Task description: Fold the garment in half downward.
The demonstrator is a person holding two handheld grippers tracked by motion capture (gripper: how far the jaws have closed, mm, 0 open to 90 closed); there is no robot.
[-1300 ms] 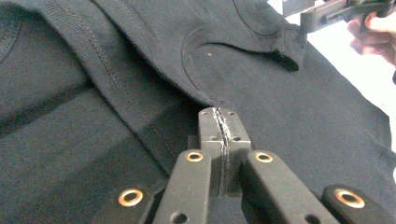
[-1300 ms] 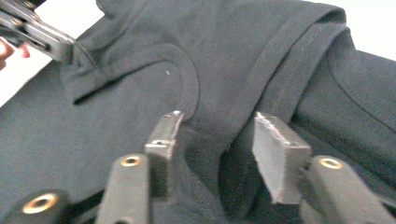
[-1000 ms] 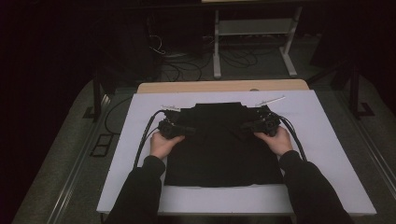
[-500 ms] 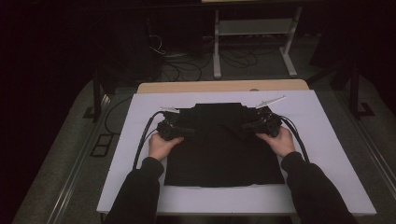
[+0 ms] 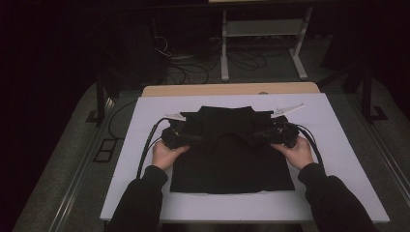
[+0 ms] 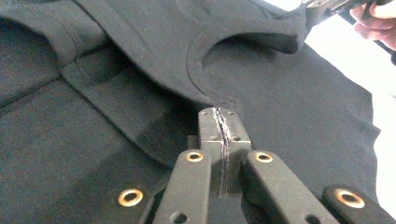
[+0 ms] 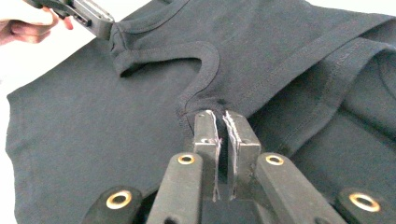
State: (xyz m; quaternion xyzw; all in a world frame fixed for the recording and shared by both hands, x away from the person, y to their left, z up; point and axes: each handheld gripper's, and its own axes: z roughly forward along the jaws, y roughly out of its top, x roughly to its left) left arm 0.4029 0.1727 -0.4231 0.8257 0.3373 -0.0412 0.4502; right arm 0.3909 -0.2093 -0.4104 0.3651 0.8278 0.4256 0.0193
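The left tongs (image 6: 220, 122) are clamping the black T-shirt (image 5: 232, 154) at its neckline edge, pads pressed tight together on the fabric. The right tongs (image 7: 224, 123), jaws having just been closing, are pinching the same neckline farther along, with a narrow gap showing behind the tips. The shirt is lying flat mid-counter (image 5: 338, 159), bare white surface lying on every side. In the high view, the black fabric is swallowing folds and seams.

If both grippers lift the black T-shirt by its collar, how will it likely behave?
The black T-shirt looks thin and floppy: the collar sags between the left gripper and right gripper. It would probably drape, not hold shape. It seems light, and unlikely to slip from the shut fingers.
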